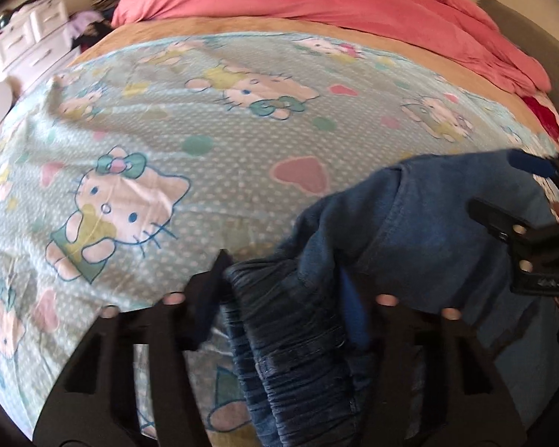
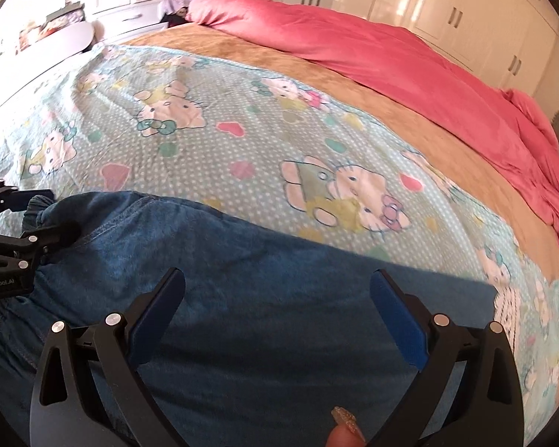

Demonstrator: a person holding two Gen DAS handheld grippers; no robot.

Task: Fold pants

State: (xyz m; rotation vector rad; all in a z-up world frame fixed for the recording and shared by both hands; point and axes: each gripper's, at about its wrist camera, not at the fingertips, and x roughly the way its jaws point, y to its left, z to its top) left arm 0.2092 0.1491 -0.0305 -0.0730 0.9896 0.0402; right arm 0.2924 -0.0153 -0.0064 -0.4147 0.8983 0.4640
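Left tongs point(image 1: 290, 290): we logged them clenched on the gathered waistband of the pants point(image 2: 264, 298), which lay on the cartoon-cat blanket point(image 2: 242, 141) near the bed's front edge. Right tongs point(image 2: 277, 313): released, fingers spread, poised over the flat denim leg. Pink duvet point(image 2: 391, 59): bunched at the far side. Risk, in our judgement: the elastic waistband could slip from the left tongs, or the blanket could drag and wrinkle the fold.
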